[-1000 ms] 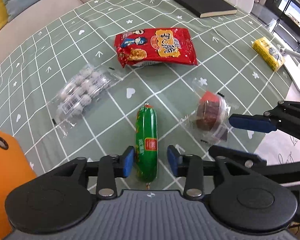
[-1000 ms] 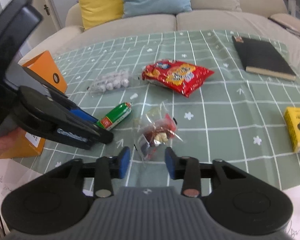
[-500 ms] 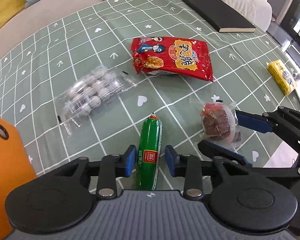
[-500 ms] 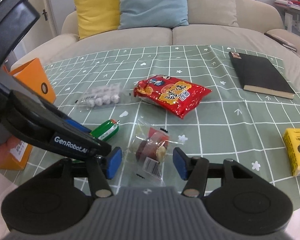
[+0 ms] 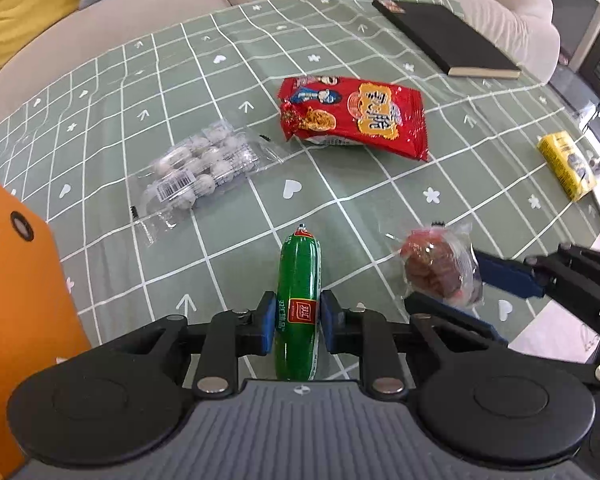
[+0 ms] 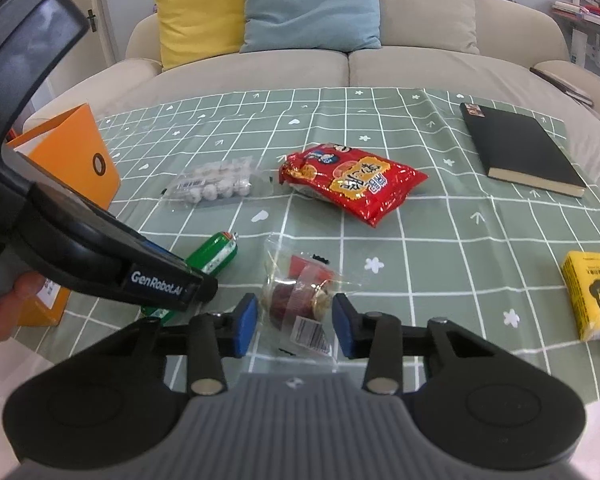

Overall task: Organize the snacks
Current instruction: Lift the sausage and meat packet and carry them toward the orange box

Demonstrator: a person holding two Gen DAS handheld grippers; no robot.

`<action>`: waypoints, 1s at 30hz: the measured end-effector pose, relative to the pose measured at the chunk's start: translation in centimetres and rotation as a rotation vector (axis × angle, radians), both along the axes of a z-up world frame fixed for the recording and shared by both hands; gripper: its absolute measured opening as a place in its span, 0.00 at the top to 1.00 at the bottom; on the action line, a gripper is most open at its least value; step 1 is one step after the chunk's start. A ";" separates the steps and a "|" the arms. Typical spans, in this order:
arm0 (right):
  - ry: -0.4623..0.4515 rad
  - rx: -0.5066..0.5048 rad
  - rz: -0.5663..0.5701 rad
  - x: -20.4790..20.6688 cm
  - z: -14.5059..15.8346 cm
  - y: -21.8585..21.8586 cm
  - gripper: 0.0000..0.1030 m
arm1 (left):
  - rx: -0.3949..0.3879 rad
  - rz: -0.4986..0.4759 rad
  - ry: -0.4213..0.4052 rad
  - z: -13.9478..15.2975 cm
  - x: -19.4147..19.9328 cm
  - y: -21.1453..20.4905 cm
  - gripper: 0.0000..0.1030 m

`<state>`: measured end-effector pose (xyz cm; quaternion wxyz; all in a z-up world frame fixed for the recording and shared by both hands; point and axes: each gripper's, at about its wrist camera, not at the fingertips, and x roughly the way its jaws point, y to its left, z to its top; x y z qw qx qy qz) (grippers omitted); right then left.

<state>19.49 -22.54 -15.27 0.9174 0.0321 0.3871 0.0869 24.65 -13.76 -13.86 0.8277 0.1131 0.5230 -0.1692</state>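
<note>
- My left gripper [image 5: 294,322]: both blue pads press the sides of the green sausage [image 5: 298,300], clenched on it near its labelled middle. The sausage points away from the camera, its red-clipped tip toward the centre of the table.
- From the right wrist view, the same sausage [image 6: 216,254] shows only its far end; the rest is hidden behind the black body of my left gripper, so I cannot tell whether it rests on the cloth.
- My right gripper [image 6: 294,324]: the jaws are closing around the clear packet of dark red snack [image 6: 300,300]. The pads stand just beside the wrapper on either side; I see a slim gap on each side, so I do not call it grasped.
- In the left wrist view that packet [image 5: 440,268] lies on the tablecloth to the right of the sausage, between the blue fingers of my right gripper.
- Red snack bag [image 5: 356,116]: flat on the cloth, beyond both grippers, near the table's centre.
- Clear bag of pale round sweets [image 5: 200,168]: flat on the cloth, just left of the red bag, apart from it.
- Orange box [image 6: 72,164]: upright at the table's left edge, beside my left gripper.
- Green checked tablecloth [image 6: 480,248]: covers the table.
- Black book [image 6: 520,148]: far right corner, well apart from the snacks.
- Yellow carton [image 6: 592,294]: lying at the right edge.
- A hand [image 6: 4,308] holds the left gripper's grip at the frame's left edge.
</note>
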 end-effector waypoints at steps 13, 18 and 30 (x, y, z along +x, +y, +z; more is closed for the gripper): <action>-0.038 -0.041 0.013 -3.2 3.7 2.1 0.67 | -0.130 0.105 -0.120 5.0 -4.3 2.7 0.76; -0.080 -0.039 0.029 -4.2 6.0 3.1 0.67 | -0.191 0.158 -0.160 7.2 -6.0 4.8 0.76; -0.147 0.020 0.133 -4.9 10.6 7.9 0.67 | -0.250 0.291 -0.200 10.0 -8.6 12.4 0.76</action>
